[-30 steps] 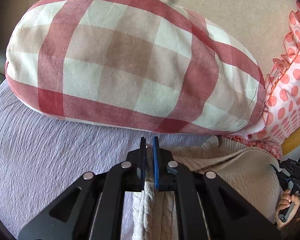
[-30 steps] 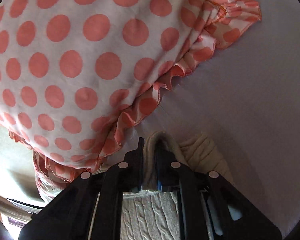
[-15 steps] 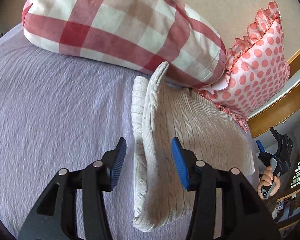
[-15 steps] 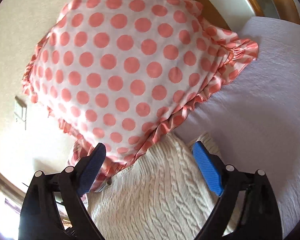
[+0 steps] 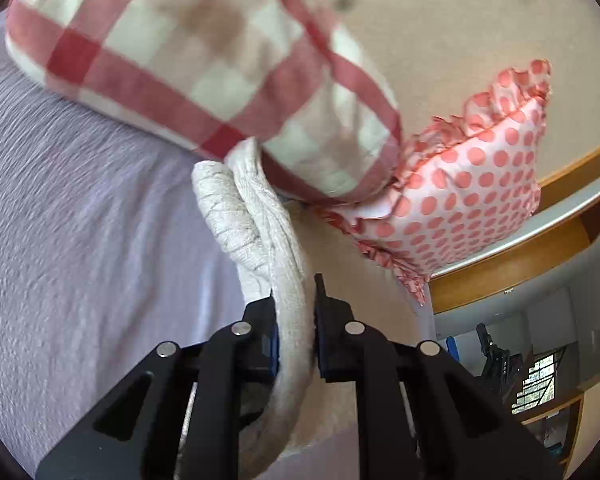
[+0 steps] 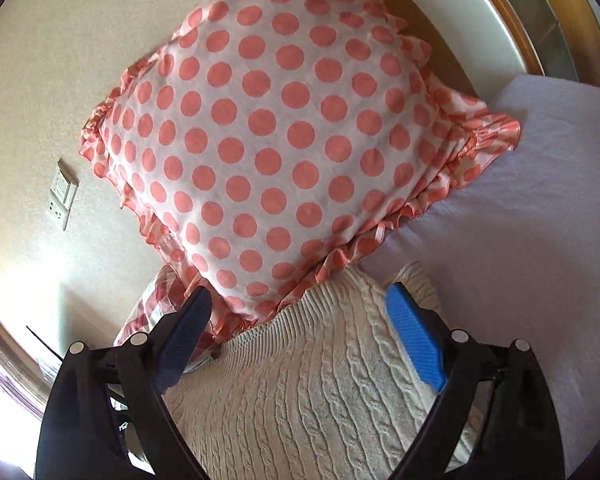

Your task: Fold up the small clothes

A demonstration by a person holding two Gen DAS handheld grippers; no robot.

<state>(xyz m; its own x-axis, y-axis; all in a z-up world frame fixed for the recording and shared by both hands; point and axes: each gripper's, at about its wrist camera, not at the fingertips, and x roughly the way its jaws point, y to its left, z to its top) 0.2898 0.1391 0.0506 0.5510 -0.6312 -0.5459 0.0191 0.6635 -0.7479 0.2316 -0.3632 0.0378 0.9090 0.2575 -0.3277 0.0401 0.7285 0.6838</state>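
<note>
A cream cable-knit sweater (image 5: pixel 256 216) lies folded on the lilac bedspread (image 5: pixel 80 216), its far edge against the pillows. My left gripper (image 5: pixel 294 292) is shut on the sweater's thick folded left edge, which bulges between the fingers. In the right wrist view the sweater (image 6: pixel 312 392) fills the lower middle. My right gripper (image 6: pixel 300 320) is open and empty, its blue pads spread wide just above the sweater's far right part.
A red-and-white checked pillow (image 5: pixel 196 56) and a pink polka-dot ruffled pillow (image 6: pixel 268 140) lean on the beige wall at the bed's head. The polka-dot pillow also shows in the left wrist view (image 5: pixel 476 184). A wooden ledge (image 5: pixel 540 248) runs at the right.
Both grippers let go of the sweater's far edge and drew back. The left gripper then closed again on the folded left edge. The right gripper stays open.
</note>
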